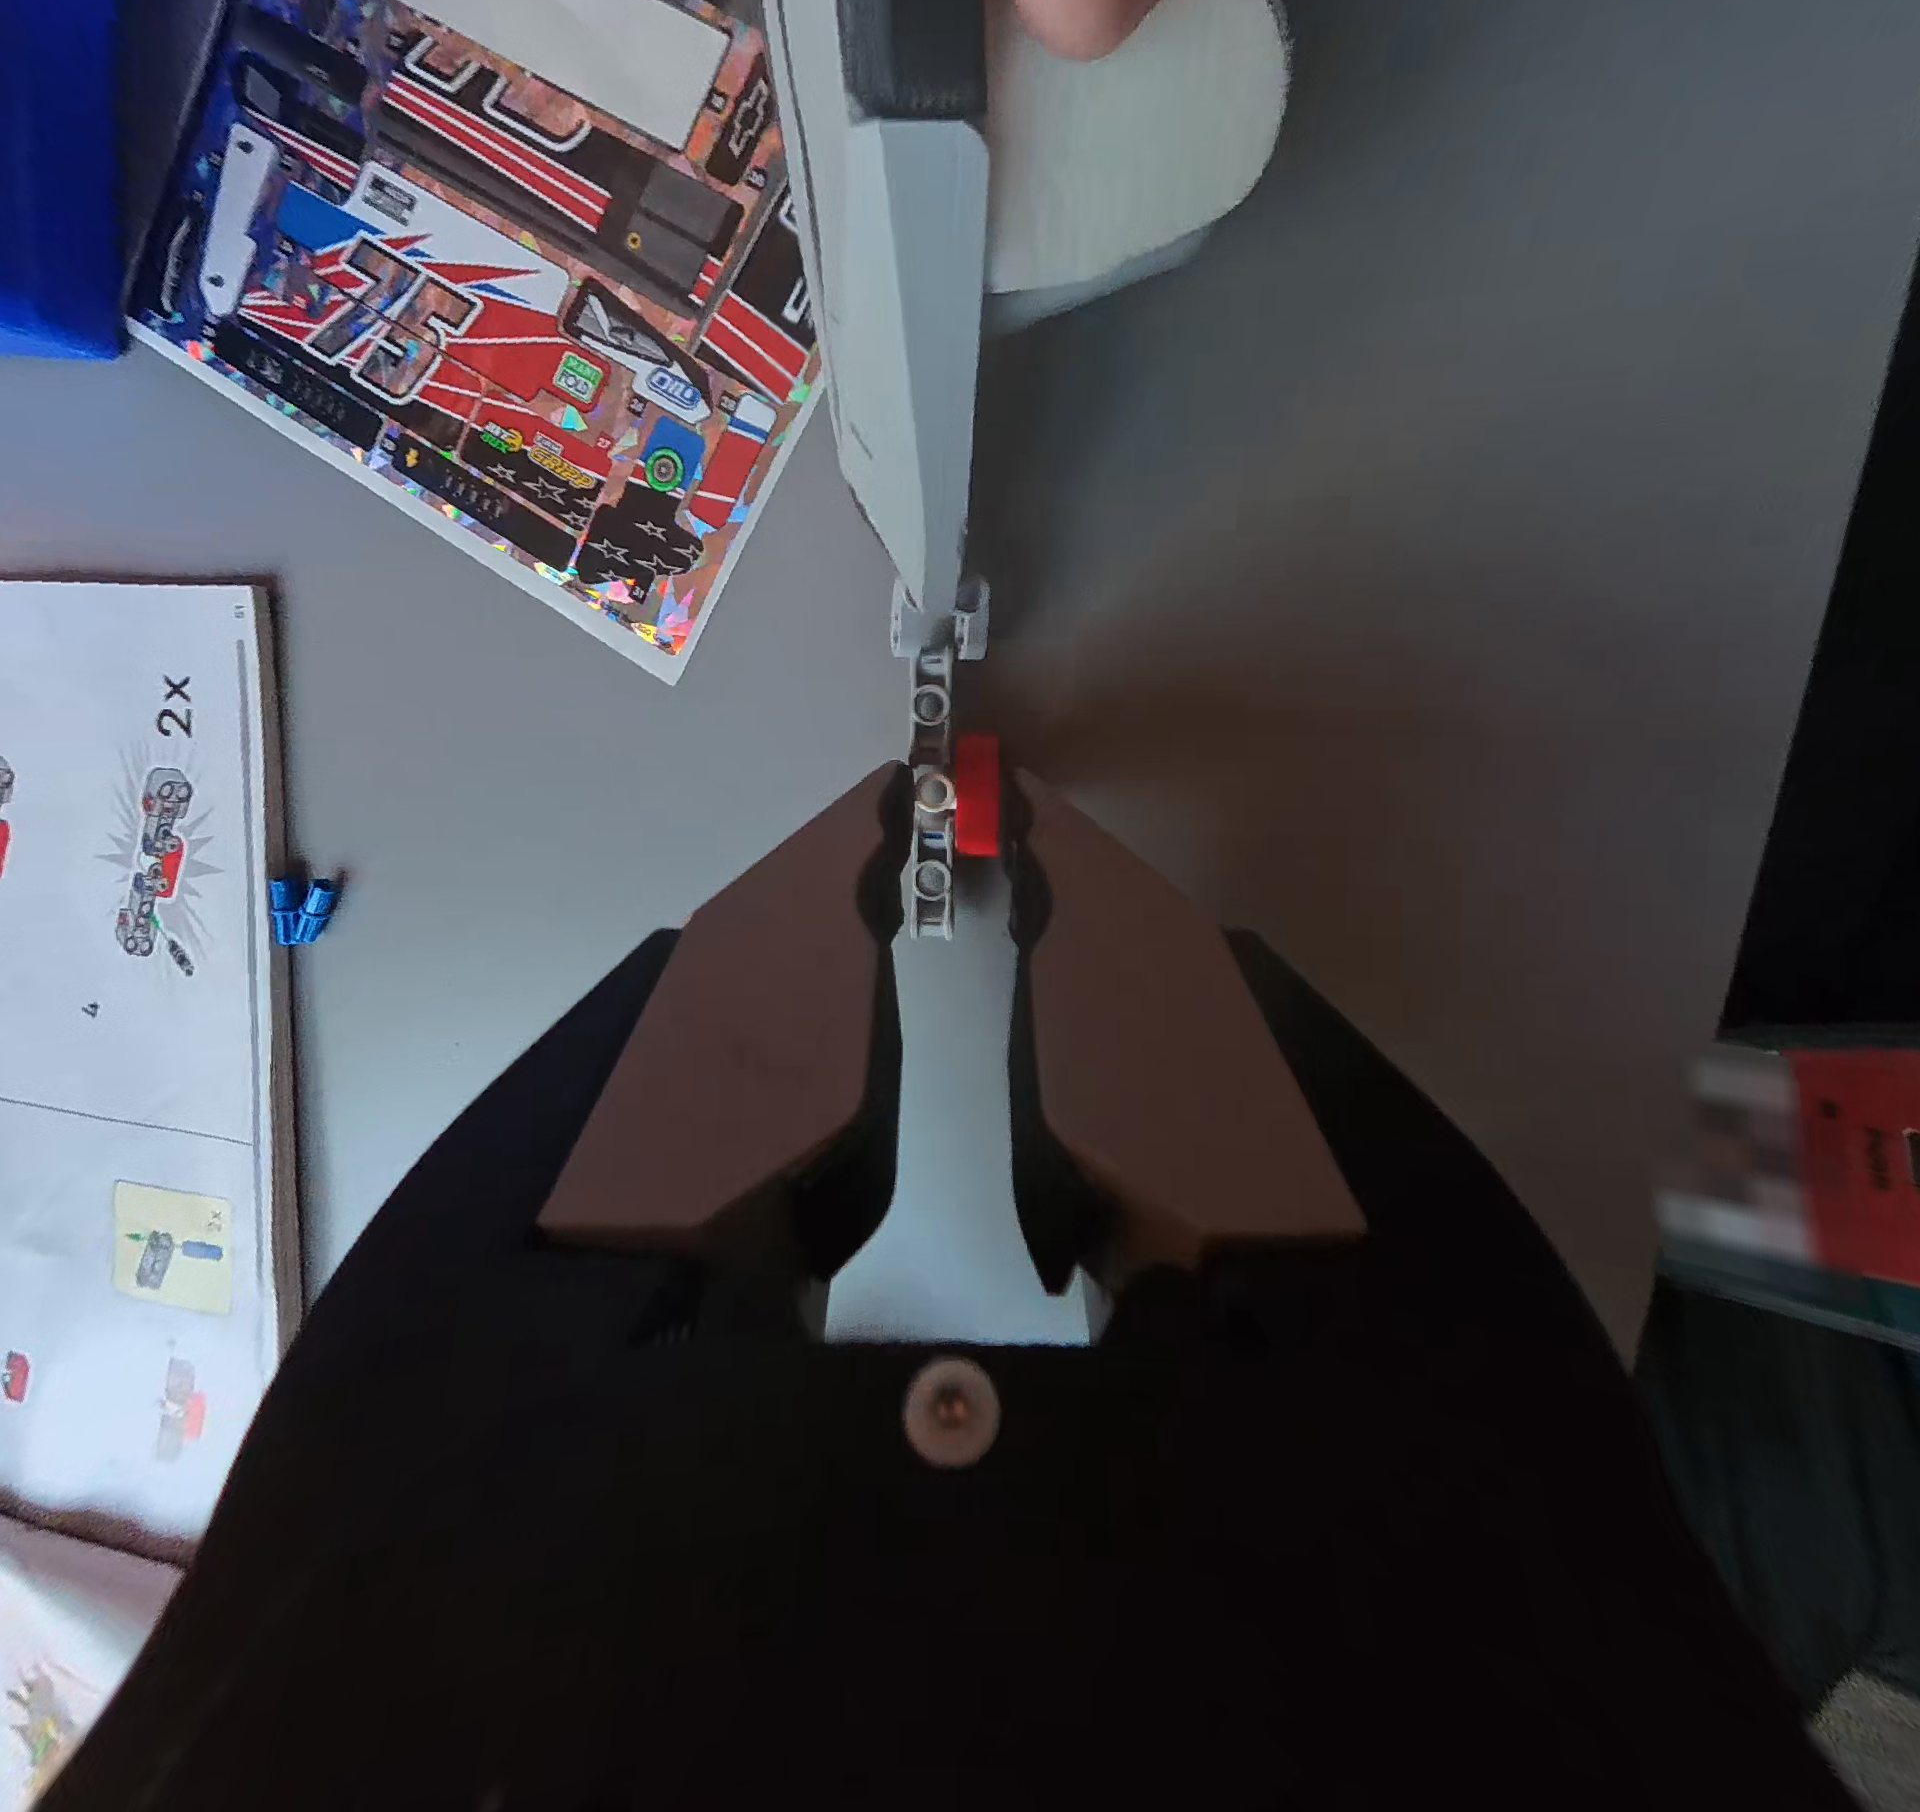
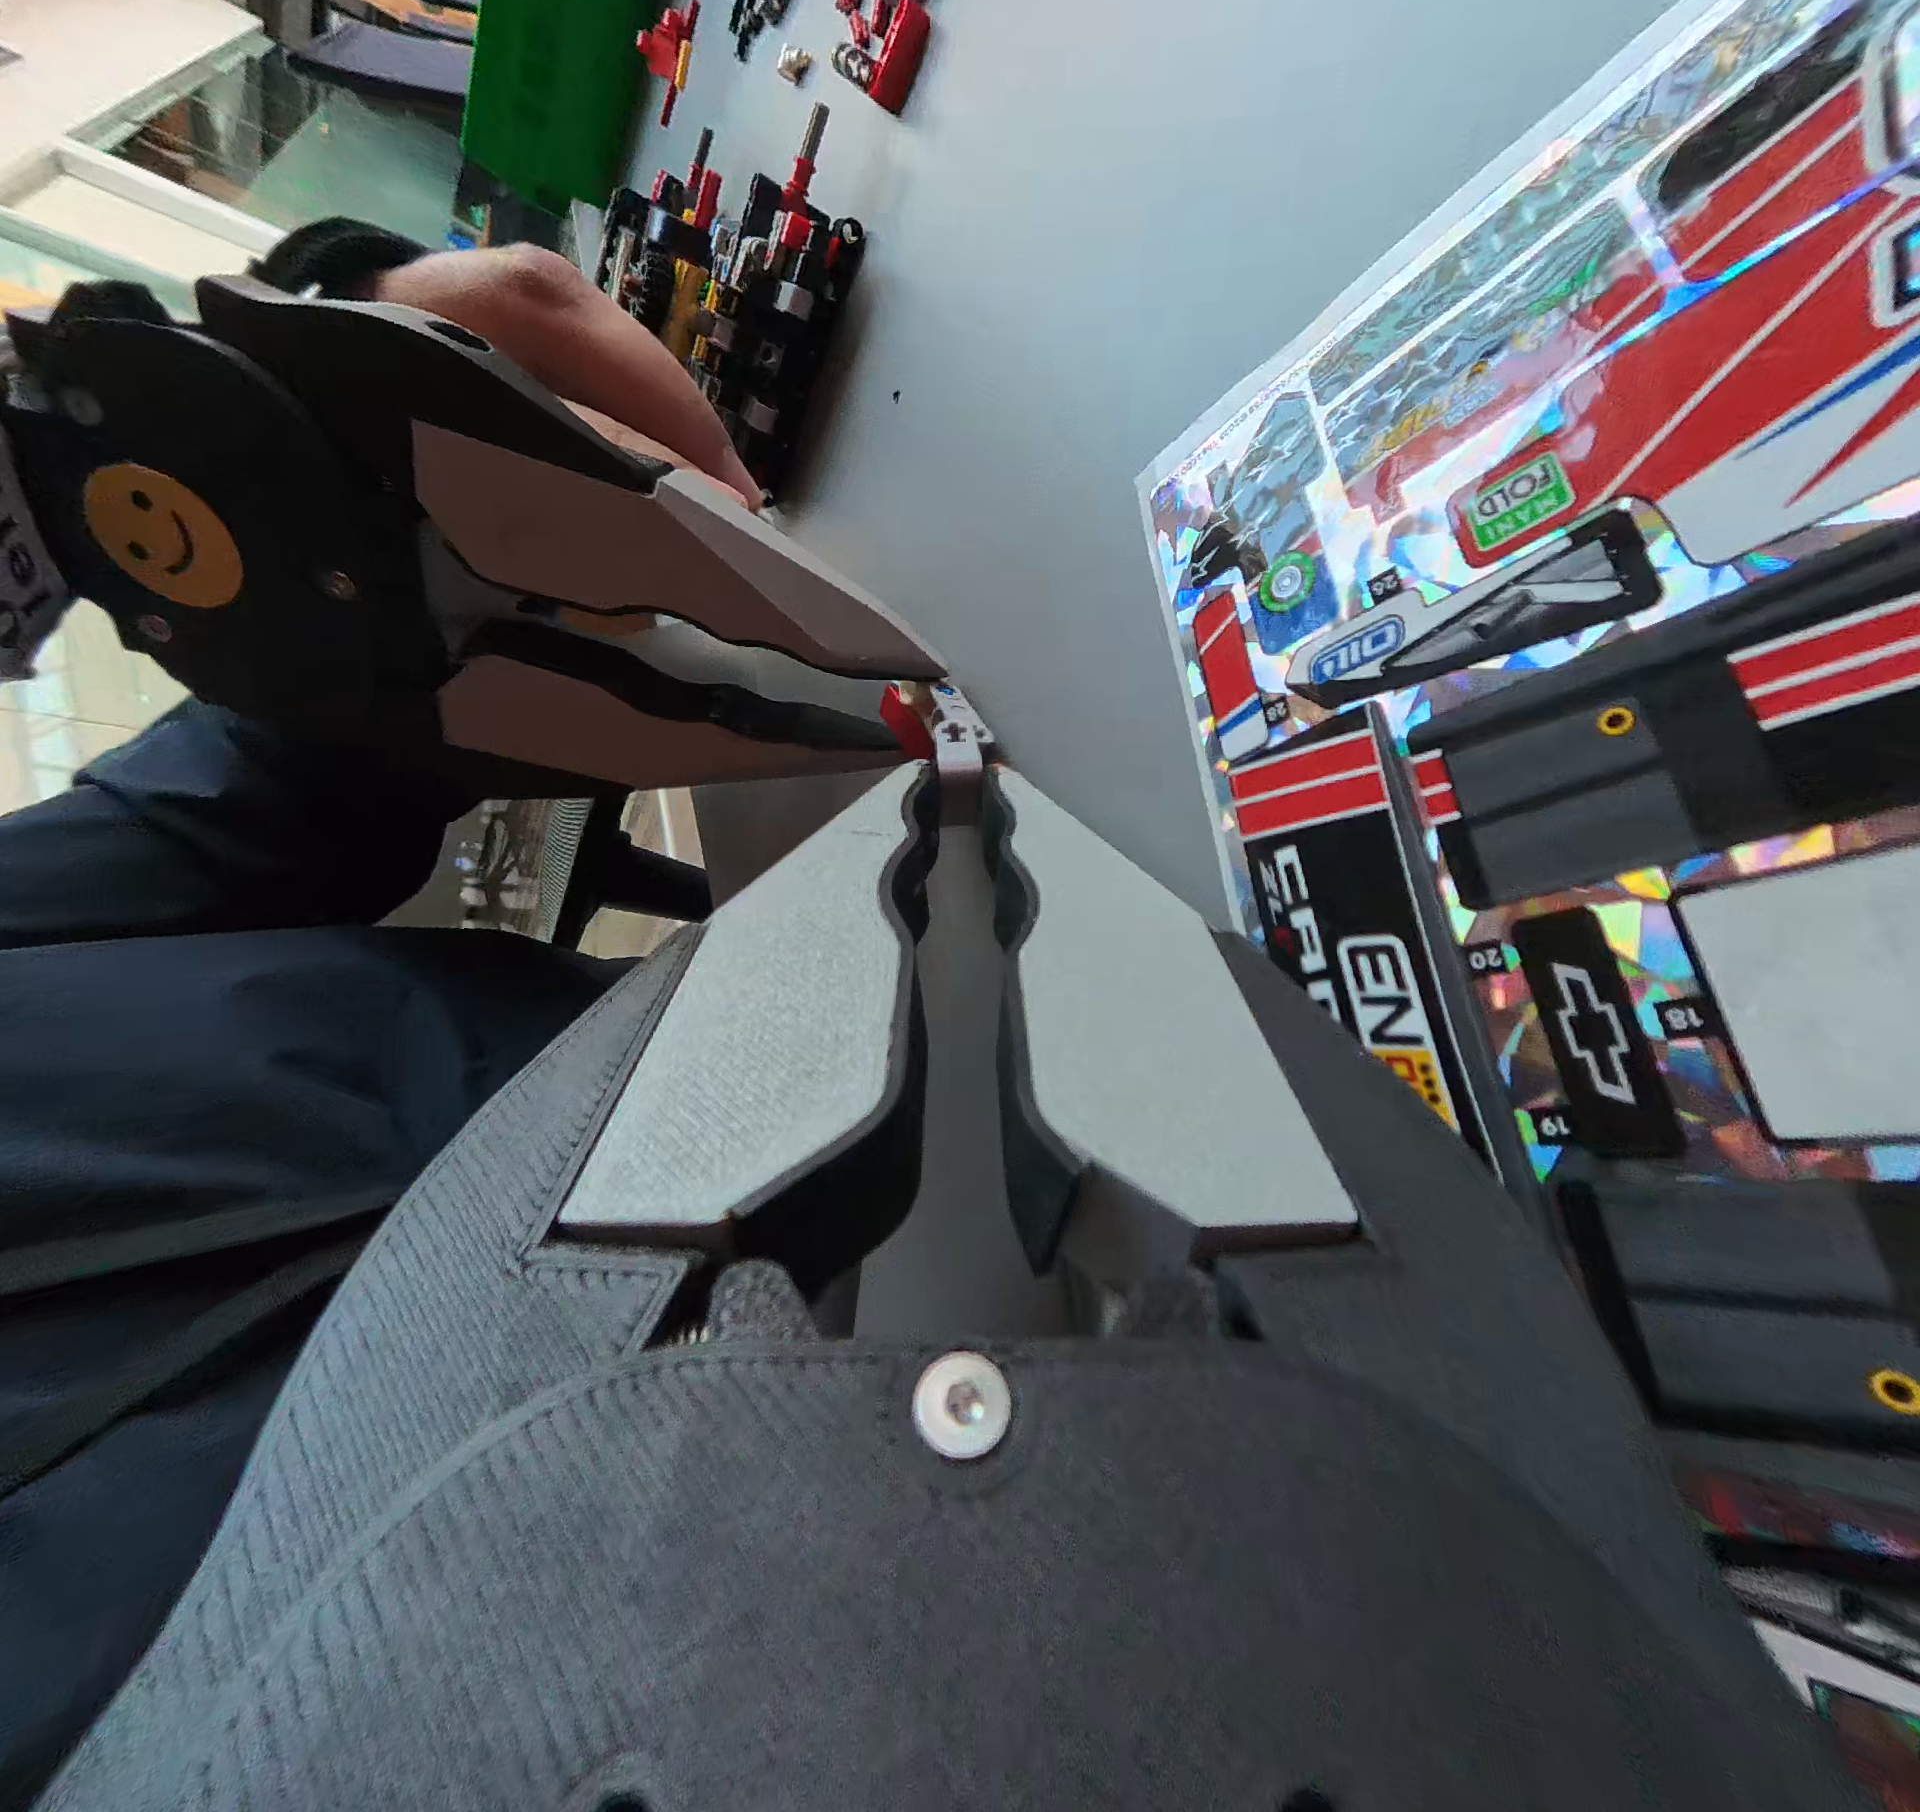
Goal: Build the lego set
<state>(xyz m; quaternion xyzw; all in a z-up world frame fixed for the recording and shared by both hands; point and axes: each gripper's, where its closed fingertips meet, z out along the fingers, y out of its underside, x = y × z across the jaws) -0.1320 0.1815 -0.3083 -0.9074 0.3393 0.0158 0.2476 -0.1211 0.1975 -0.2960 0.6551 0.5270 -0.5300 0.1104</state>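
The left gripper (image 1: 954, 832) has its fingers drawn in around a small assembly: a grey holed beam (image 1: 932, 832) with a red piece (image 1: 977, 794) fixed to its side, held just above the grey table (image 1: 582, 827). In its own view the left pad meets the beam and the right pad sits against the red piece, so it appears to pinch the pair. The right gripper (image 2: 958, 775) grips the far end of that same grey beam (image 2: 956, 739) between nearly closed fingers (the left wrist view shows it only as a pale wedge coming down from above).

Only the left wrist view shows the open instruction booklet (image 1: 125, 931) and 1 small blue connector (image 1: 303, 905) beside it. Only the right wrist view shows the black and red part-built model (image 2: 738, 287), loose red pieces (image 2: 894, 48) farther off, and a green board (image 2: 561, 37). The glittery sticker sheet (image 1: 499, 308) appears in both.
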